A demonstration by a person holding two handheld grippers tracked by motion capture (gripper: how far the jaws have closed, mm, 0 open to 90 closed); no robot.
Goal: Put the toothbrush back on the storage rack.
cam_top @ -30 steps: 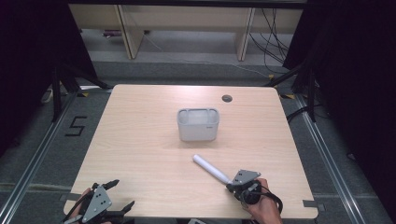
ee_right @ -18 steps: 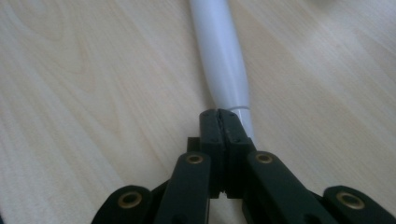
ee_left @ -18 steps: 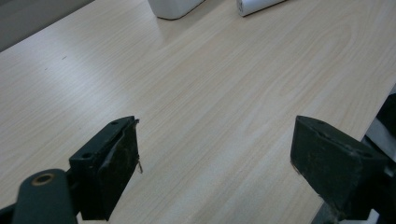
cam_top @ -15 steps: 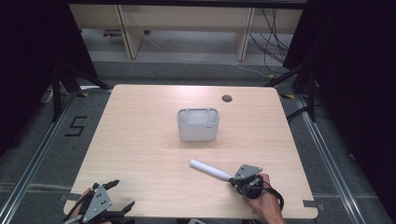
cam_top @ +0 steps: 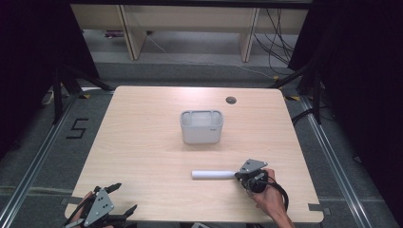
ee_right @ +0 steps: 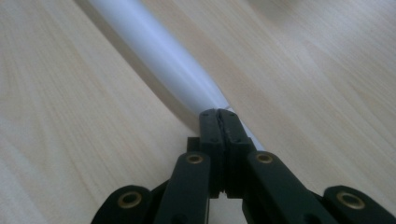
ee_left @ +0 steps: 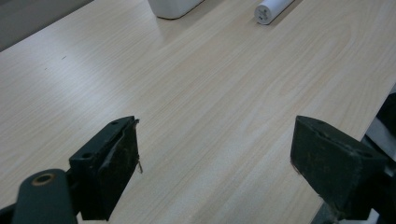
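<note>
A white tube point(cam_top: 214, 175) lies flat on the wooden table point(cam_top: 142, 142), right of the front middle, pointing left to right. My right gripper point(cam_top: 236, 175) is at the tube's right end. In the right gripper view its jaws point(ee_right: 223, 114) are pressed together, tips on top of the tube point(ee_right: 159, 51), which runs on beneath them; I see nothing between the pads. My left gripper point(cam_top: 124, 197) rests at the front left corner with its jaws wide apart and nothing between them point(ee_left: 215, 154). The tube's round capped end point(ee_left: 273, 8) shows far ahead of it.
A grey-white rectangular container point(cam_top: 201, 127) stands open-topped at the table's middle, also seen in the left gripper view point(ee_left: 175, 7). A cable hole point(cam_top: 231, 100) sits near the far edge. Shelving and cables stand beyond the table, dark curtains at both sides.
The tube has swung from slanting up-left to lying level across the table, with my right gripper at its right end shifting a little. The left gripper has kept still.
</note>
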